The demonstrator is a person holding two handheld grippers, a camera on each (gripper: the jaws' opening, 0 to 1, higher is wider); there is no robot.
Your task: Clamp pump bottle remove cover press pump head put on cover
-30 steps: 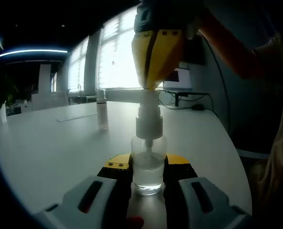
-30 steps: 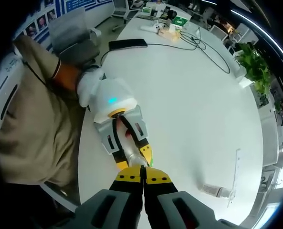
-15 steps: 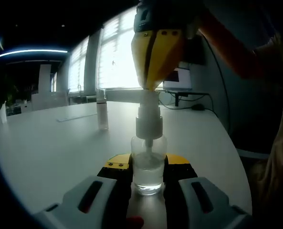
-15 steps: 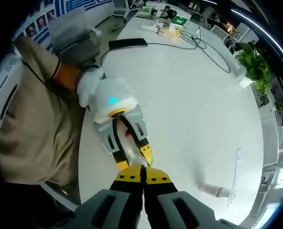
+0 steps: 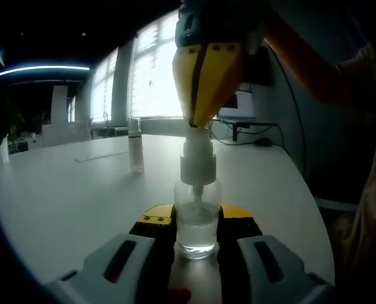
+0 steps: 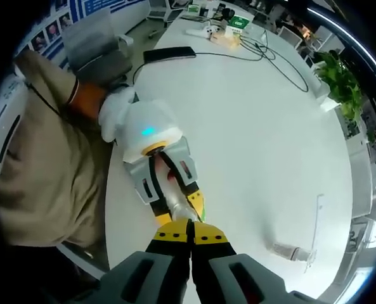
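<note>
The left gripper [image 5: 197, 244] has its jaws clamped on the clear bottle [image 5: 197, 221], upright on the white surface [image 5: 80, 202]. The right gripper [image 5: 203, 120], jaws together, meets the pump head [image 5: 197, 161] from 12 o'clock. The cover [image 5: 136, 149] stands at 10 o'clock, well apart.

In my left gripper view the windows [image 5: 151, 82] blaze white behind everything, so the room sits dim and backlit. My right gripper view is evenly bright across the white desk [image 6: 264, 139], with fisheye bending at the edges.
</note>
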